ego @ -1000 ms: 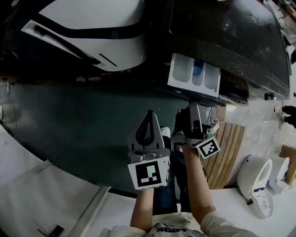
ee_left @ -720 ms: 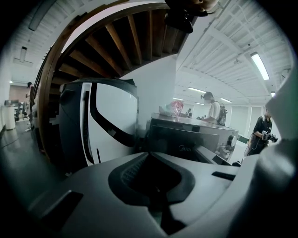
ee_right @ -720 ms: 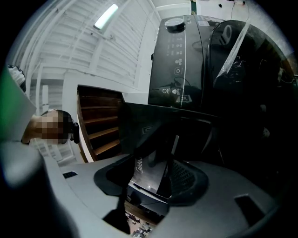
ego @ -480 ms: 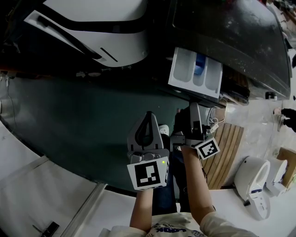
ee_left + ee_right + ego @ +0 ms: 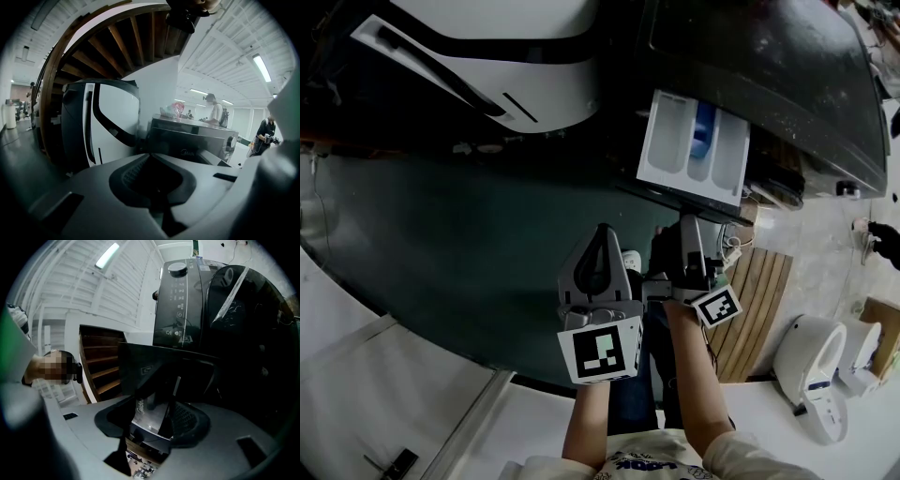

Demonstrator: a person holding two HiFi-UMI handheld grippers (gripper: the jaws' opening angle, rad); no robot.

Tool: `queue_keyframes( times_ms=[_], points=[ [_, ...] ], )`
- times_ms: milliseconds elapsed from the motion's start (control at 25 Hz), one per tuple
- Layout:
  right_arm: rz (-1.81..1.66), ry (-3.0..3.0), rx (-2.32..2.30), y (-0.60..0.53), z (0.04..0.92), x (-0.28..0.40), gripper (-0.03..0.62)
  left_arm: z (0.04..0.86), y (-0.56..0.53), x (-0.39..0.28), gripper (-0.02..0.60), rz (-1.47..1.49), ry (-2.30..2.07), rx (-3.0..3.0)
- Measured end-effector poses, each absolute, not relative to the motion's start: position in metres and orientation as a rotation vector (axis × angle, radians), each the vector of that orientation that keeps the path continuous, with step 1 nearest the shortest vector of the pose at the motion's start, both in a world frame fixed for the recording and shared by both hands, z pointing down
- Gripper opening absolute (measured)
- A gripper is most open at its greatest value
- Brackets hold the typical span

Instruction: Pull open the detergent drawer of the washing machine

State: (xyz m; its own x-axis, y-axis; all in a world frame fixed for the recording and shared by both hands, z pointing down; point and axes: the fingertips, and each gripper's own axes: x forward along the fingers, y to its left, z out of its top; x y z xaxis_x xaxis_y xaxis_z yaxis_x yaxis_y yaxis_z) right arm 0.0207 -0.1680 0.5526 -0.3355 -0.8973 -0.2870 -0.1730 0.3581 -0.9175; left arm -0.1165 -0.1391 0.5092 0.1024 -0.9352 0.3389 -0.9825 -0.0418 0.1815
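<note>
While my right tongs (image 5: 688,231) clench the front panel of the detergent drawer (image 5: 670,141), I see the drawer standing further out of the washing machine (image 5: 769,75) than it did a second ago. More of its white tray shows, and the tongs with their marker cube (image 5: 715,305) have drawn back with it. My left tongs (image 5: 602,234) hang just beside the right ones much as before, tips pressed together on nothing, apart from the machine.

The drawer is a pale moulded plastic tray, rectangular, split into three long troughs with rounded ends. A blue insert (image 5: 705,127) sits in the middle trough. In the right gripper view its front panel (image 5: 149,411) is a glossy grey slab with a printed logo, caught between the two ribbed pads. The washing machine is dark and shiny, its lid speckled, with a round knob (image 5: 177,269) on its control face. To its left stands a white appliance (image 5: 487,47) with a smooth curved shell and a black band. The floor (image 5: 441,234) is matt dark green, and a slatted wooden mat (image 5: 759,300) lies by the machine's foot.
</note>
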Motion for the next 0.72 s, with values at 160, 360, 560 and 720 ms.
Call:
queue_keyframes(
  times_ms=[160,360,560,720],
  points=[
    [-1.047,1.756,-0.951,-0.161,0.554,0.02,0.233,0.512,-0.133,-0.119,0.014,0.181,-1.881,2.022],
    [-1.045,1.757,-0.949,-0.156,0.553,0.019,0.221,0.511,-0.128,-0.123,0.014,0.18,-1.89,2.016],
    [-1.043,1.762,-0.951,-0.155,0.552,0.018,0.221,0.509,-0.121,-0.127,0.014,0.175,-1.9,2.01],
    [-1.036,1.775,-0.96,-0.155,0.553,0.017,0.222,0.512,-0.114,-0.13,0.014,0.218,-1.895,2.013]
  ],
)
